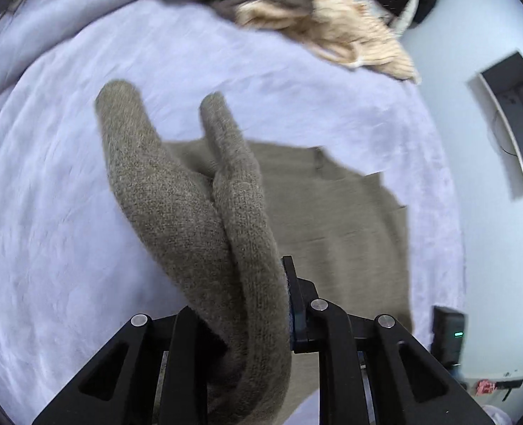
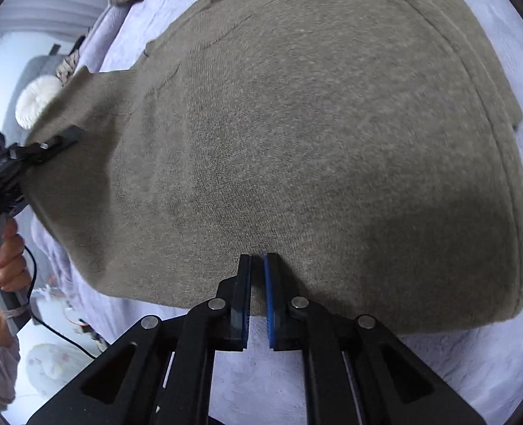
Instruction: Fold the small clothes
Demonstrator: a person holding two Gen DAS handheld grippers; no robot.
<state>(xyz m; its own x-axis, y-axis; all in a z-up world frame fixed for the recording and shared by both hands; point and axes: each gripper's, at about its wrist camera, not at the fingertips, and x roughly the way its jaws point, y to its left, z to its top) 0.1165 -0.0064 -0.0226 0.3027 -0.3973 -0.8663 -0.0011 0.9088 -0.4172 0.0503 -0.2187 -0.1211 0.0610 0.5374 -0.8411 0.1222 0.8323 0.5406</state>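
An olive-brown knit garment (image 2: 297, 141) is spread over the lavender bed cover (image 2: 509, 35). My right gripper (image 2: 257, 276) is shut on its near edge, the blue pads pinching the fabric. My left gripper (image 1: 261, 304) is shut on a bunched fold of the same garment (image 1: 197, 212), which is lifted and drapes over the fingers; only the right finger (image 1: 297, 301) shows. The left gripper also shows in the right wrist view (image 2: 66, 134), gripping the garment's left corner.
A pile of beige and grey clothes (image 1: 297, 10) lies at the far end of the bed cover (image 1: 49, 212). A dark framed object (image 1: 516, 120) lies on the floor to the right. A black device with a green light (image 1: 449, 336) sits near the bed edge.
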